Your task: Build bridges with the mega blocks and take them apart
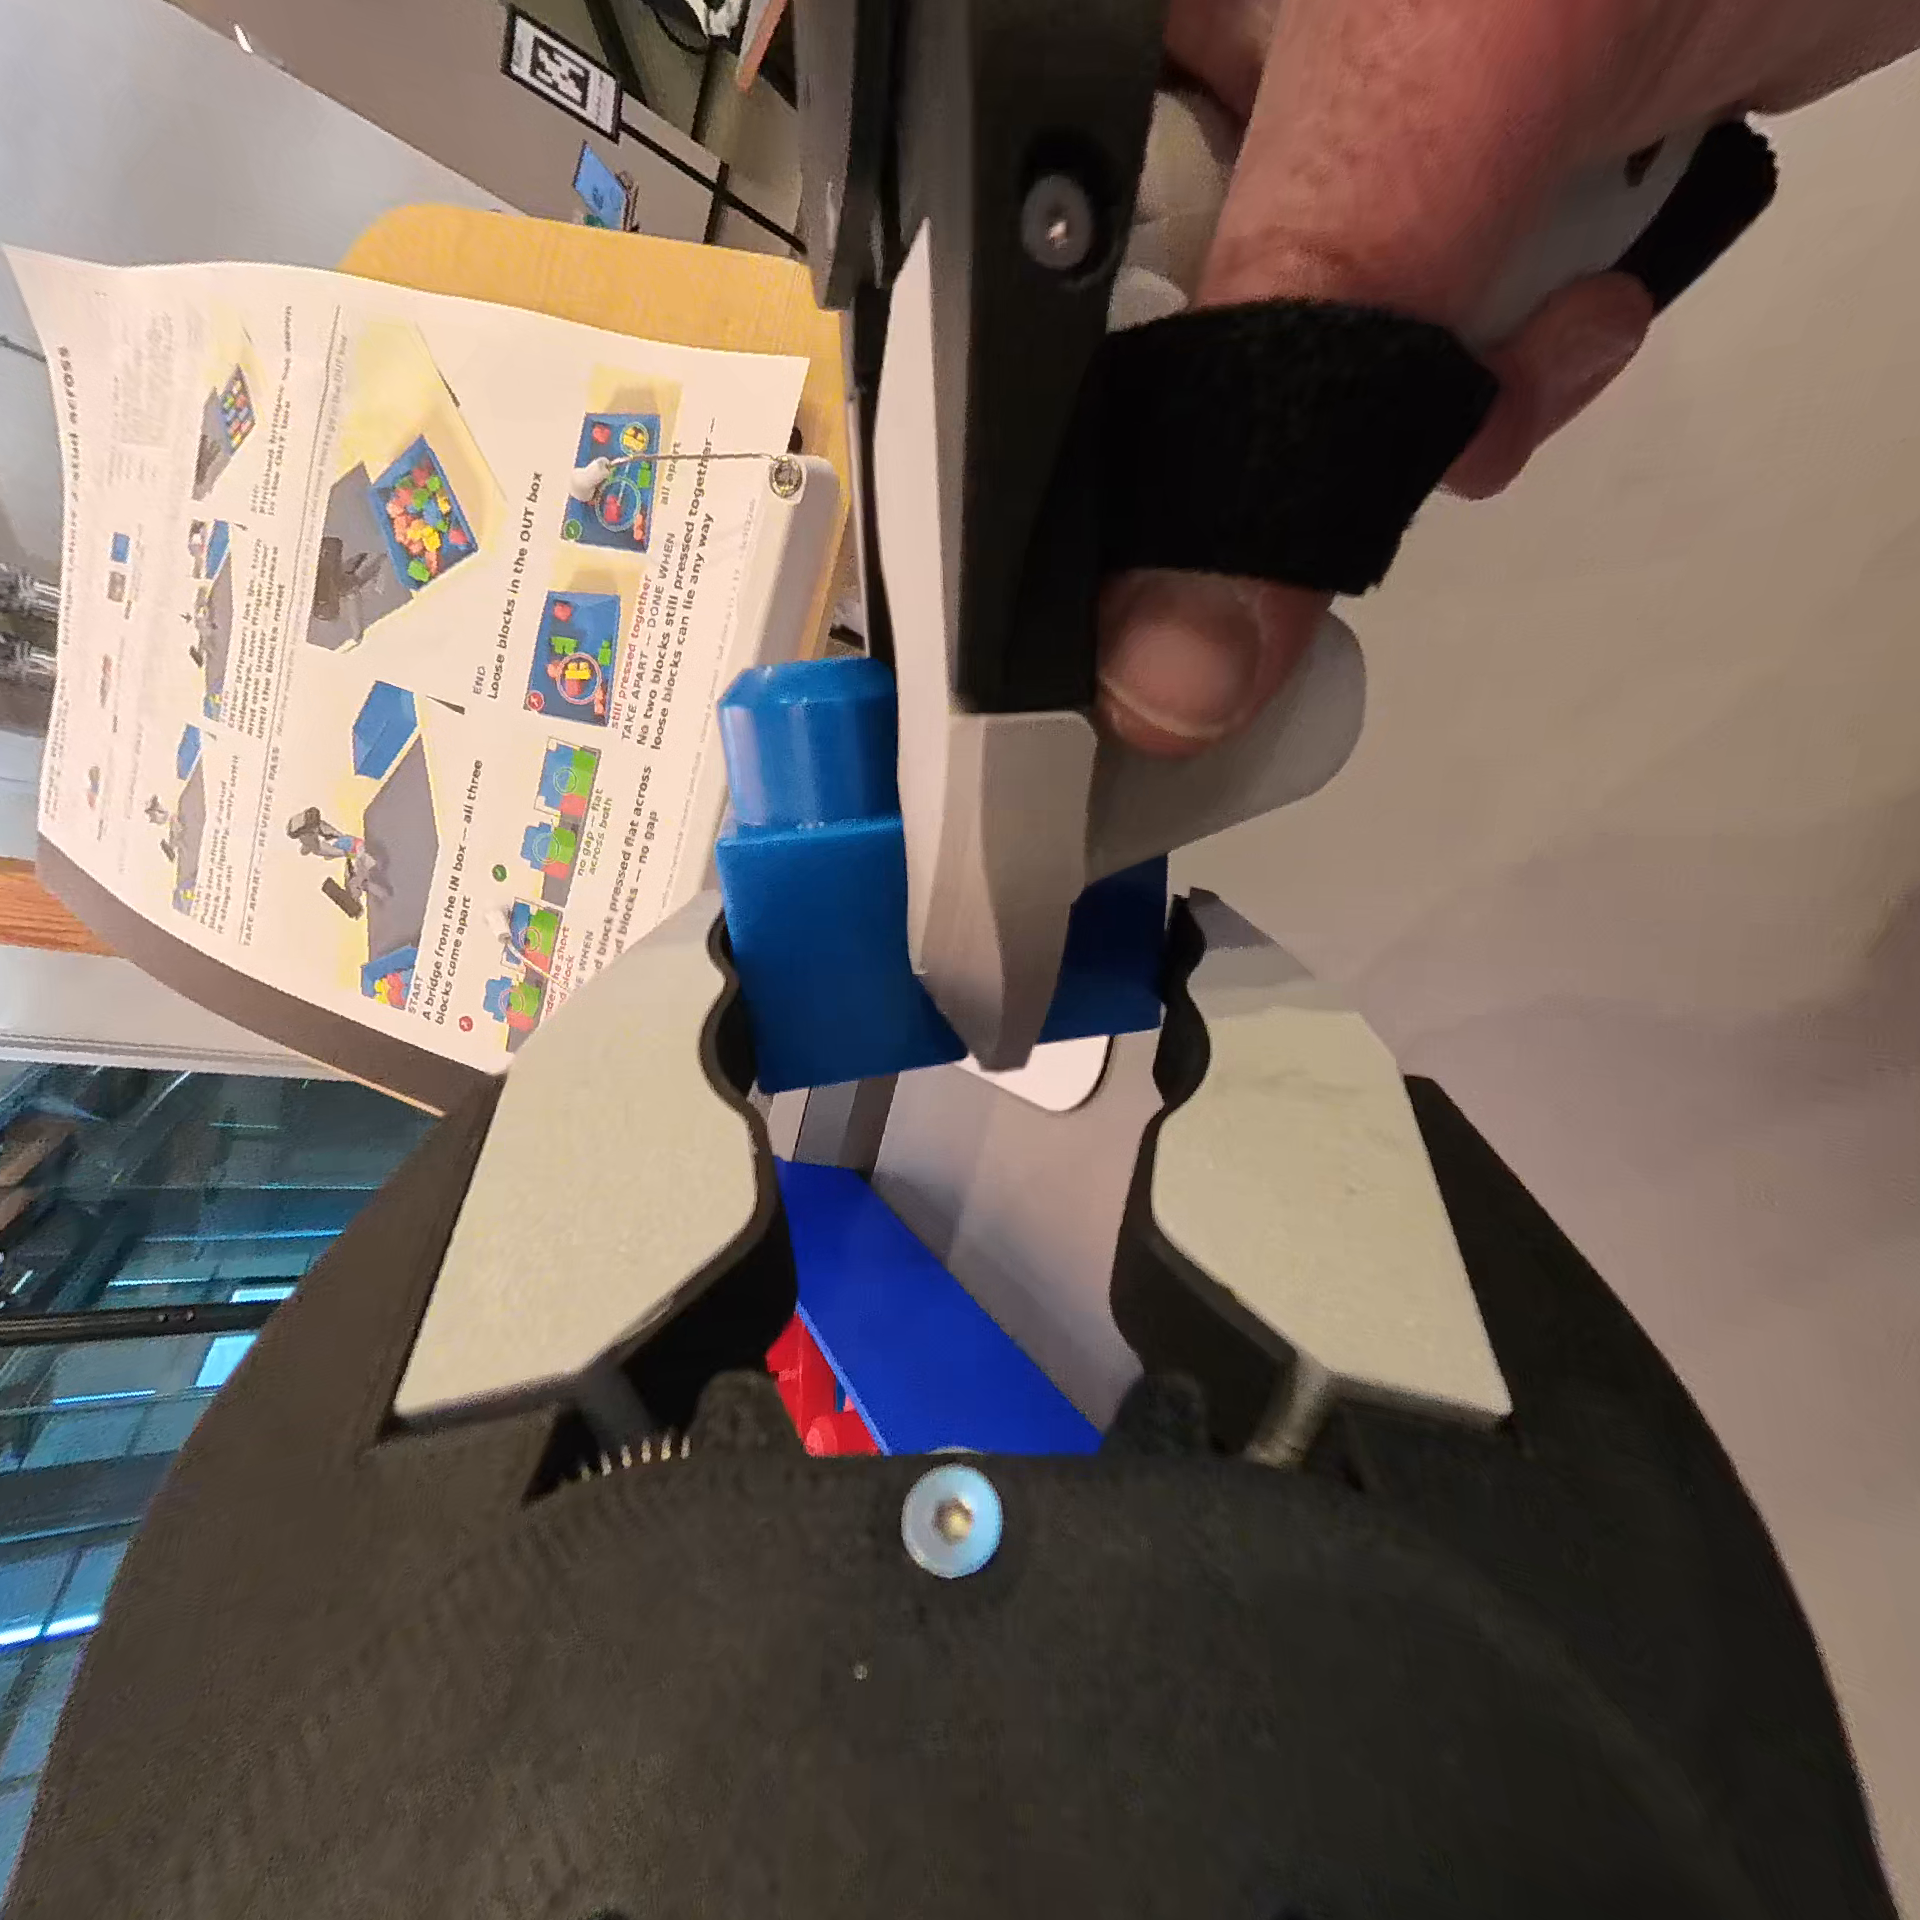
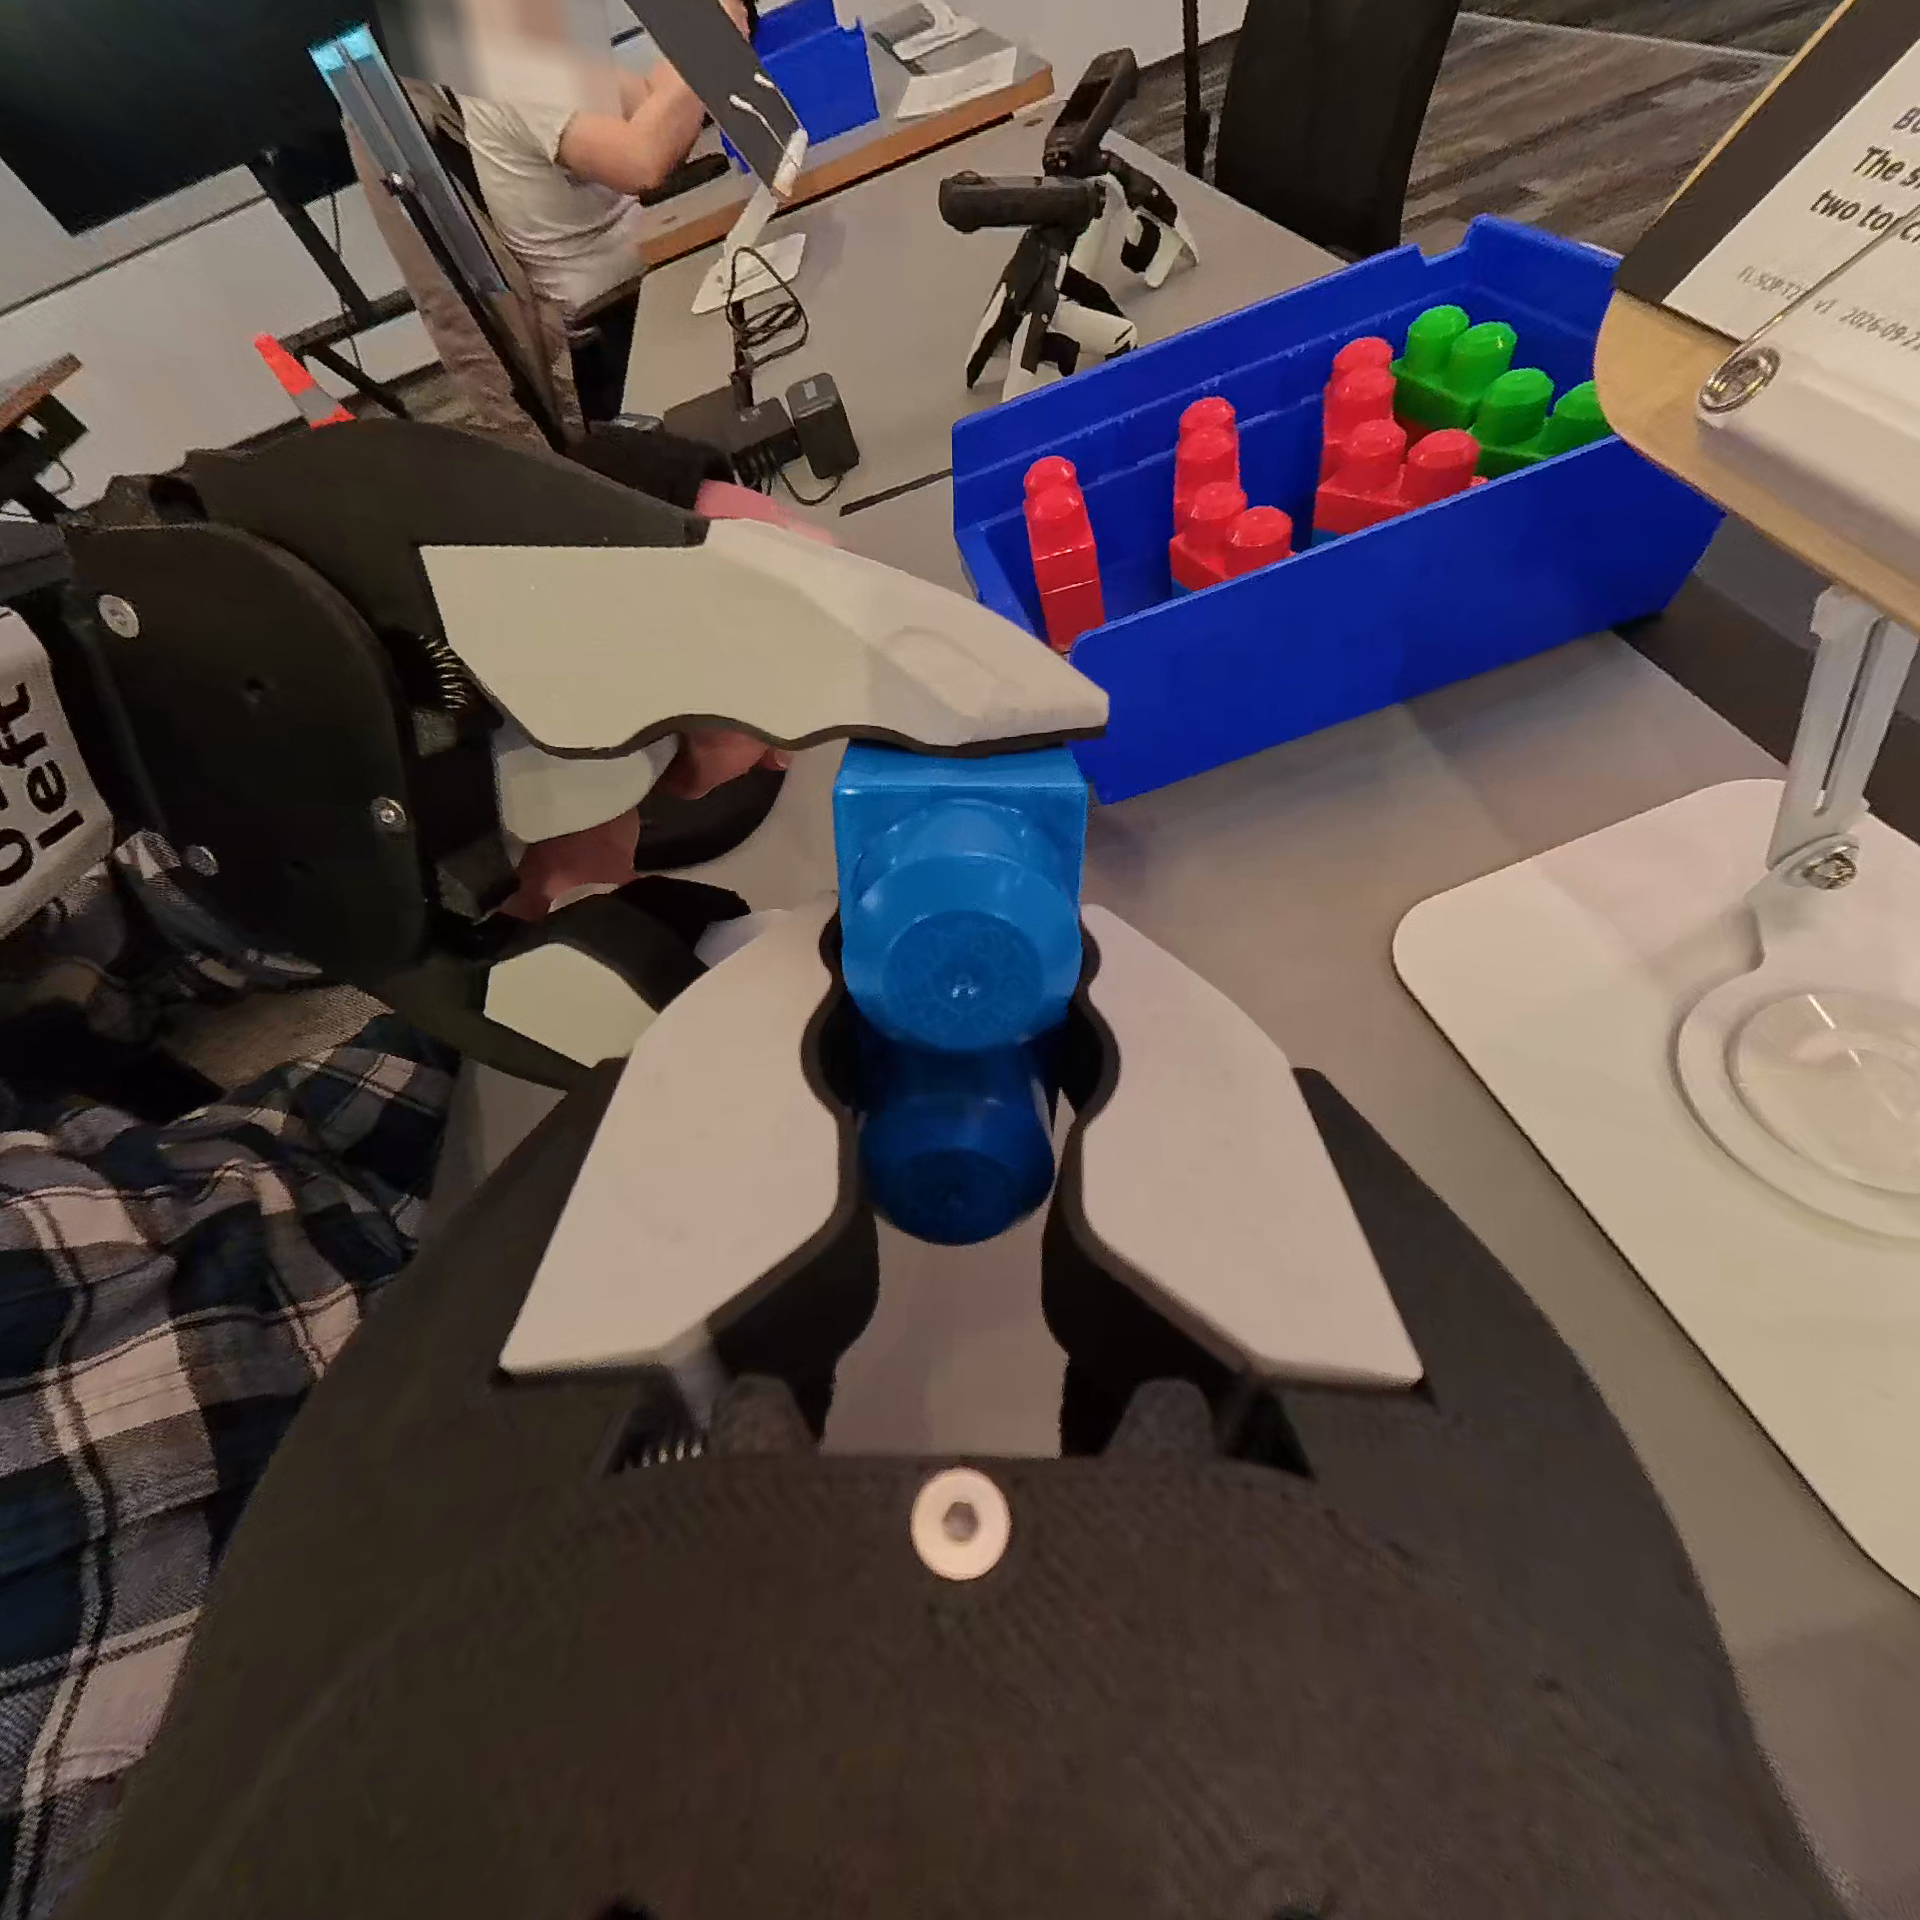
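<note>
one blue plastic two-stud mega block [image 2: 961, 935] is held up in the air between both tools. the right hand-held gripper [image 2: 961, 1003] is clamped narrow on it, both pads pressing its sides with the studs pointing back at the camera. the left hand-held gripper [image 1: 951, 977] stands wide around the same block lengthwise, its pads against the two ends; from the right wrist view one left finger [image 2: 831, 665] lies flat on the block's end face

counted: one blue plastic bin [image 2: 1351, 644] on the grey desk [image 2: 1299, 883], with four red stud blocks [image 2: 1231, 509] showing in it and green stud blocks [image 2: 1496, 395] partly hidden at the far end, so no sure count there. one printed instruction sheet [image 1: 416, 623] on a wooden clipboard stand with a white base [image 2: 1610, 1039]. a spare black and white gripper [image 2: 1070, 249] stands farther back

office room, another person [image 2: 561, 177] seated at a far desk. bare desk lies between the bin and the white base
</note>
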### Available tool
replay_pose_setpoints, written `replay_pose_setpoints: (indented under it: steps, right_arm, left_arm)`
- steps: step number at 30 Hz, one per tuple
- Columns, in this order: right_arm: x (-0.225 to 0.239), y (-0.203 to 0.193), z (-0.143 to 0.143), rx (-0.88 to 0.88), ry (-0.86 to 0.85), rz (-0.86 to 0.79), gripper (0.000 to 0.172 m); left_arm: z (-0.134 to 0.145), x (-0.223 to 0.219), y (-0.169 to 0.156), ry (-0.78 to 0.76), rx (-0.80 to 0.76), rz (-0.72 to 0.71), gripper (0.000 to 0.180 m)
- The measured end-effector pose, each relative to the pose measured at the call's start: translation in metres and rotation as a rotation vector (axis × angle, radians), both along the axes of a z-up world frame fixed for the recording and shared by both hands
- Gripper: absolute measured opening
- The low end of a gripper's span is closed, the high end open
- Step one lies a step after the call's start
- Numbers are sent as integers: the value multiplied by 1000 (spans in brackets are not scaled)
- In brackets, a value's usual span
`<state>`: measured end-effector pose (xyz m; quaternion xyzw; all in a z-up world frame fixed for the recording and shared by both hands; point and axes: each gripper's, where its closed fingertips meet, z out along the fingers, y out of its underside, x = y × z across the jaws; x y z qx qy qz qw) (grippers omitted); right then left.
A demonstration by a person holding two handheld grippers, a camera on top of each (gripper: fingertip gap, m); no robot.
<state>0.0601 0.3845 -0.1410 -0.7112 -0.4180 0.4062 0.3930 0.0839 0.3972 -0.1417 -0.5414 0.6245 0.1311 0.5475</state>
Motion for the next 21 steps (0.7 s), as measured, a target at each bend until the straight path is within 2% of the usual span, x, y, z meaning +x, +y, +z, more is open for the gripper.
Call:
replay_pose_setpoints:
  steps: [12, 17, 19, 21]
  right_arm:
    - [3, -4, 7, -55, 113, 44, 37]
    - [1, -5, 5, -80, 127, 72, 37]
    - [-2, -7, 6, -131, 169, 98, 43]
    - [-3, -5, 3, -109, 150, 83, 39]
  left_arm:
    - [5, 5, -4, -6, 3, -53, 74]
    - [2, 4, -5, 10, -5, -72, 74]
    - [1, 6, -7, 18, -5, -94, 74]
    - [-3, 6, -6, 40, -1, -78, 74]
